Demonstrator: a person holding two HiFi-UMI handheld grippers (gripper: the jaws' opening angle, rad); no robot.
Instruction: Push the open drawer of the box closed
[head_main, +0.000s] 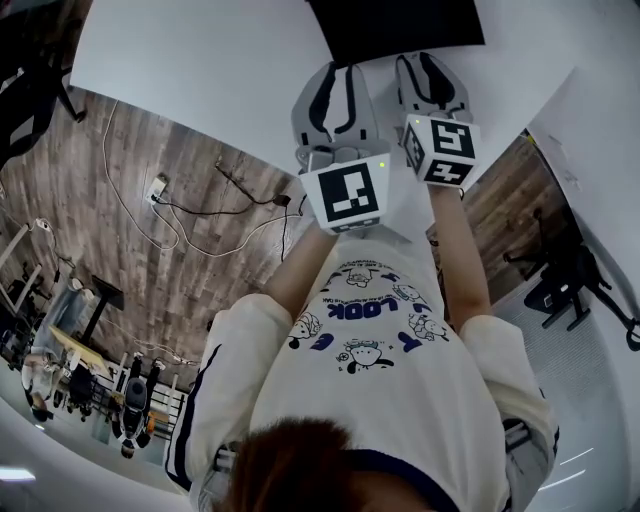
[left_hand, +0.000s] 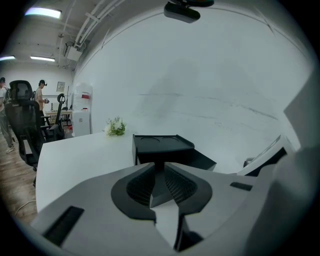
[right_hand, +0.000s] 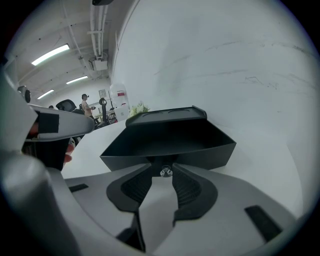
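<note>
A black box (left_hand: 159, 144) stands on the white table (left_hand: 80, 160) near the wall. Its drawer (right_hand: 170, 142) is pulled out toward me and looks empty. In the right gripper view, the drawer's small knob (right_hand: 165, 172) sits between the tips of my right gripper (right_hand: 165, 169), which are shut close on either side of it. In the head view the right gripper (head_main: 430, 60) reaches the box's (head_main: 400, 25) near edge. My left gripper (left_hand: 159, 167) hangs back beside it (head_main: 335, 72), short of the box, with a narrow gap between its jaws and nothing in them.
A small bunch of flowers (left_hand: 116, 127) stands at the table's far left. The white wall (left_hand: 210, 75) rises right behind the box. Beside the table are a wooden floor with cables (head_main: 200, 215) and office chairs (left_hand: 22, 125). People stand far off to the left.
</note>
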